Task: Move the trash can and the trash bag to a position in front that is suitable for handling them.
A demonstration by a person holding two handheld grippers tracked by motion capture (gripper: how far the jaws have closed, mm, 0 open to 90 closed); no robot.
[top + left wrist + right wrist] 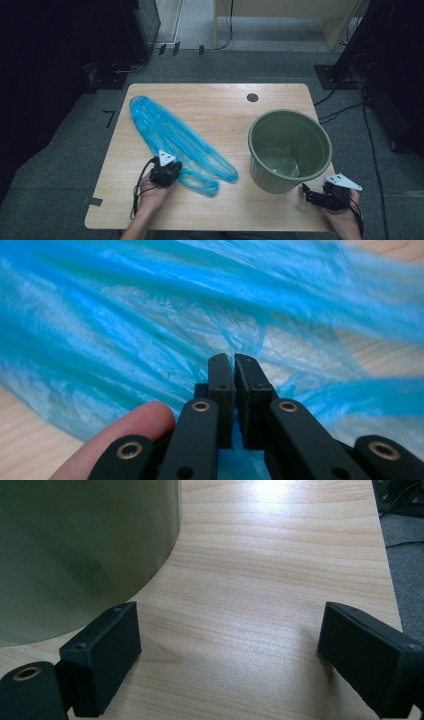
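A long, crumpled blue plastic bag (pixel 165 130) lies slantwise across the left half of the wooden table (pixel 215 107). My left gripper (pixel 166 167) sits on its near end, where the bag's handles (pixel 202 182) trail off to the right. In the left gripper view the jaws (pixel 234 360) stand pressed together with a fold of the blue bag (pixel 150 315) pinched between their tips. A green plastic bin (pixel 260 172) stands upright on the right side of the table. My right gripper (pixel 306 192) rests open near the table's front right corner, just beside the bin's wall (pixel 75 540), with bare wood between its jaws (pixel 227 630).
A dark round cable hole (pixel 252 97) sits near the table's far edge. Grey carpet surrounds the table, with cables (pixel 345 107) on the floor to the right and dark equipment (pixel 115 55) at the back left. The table's right edge runs close to my right gripper.
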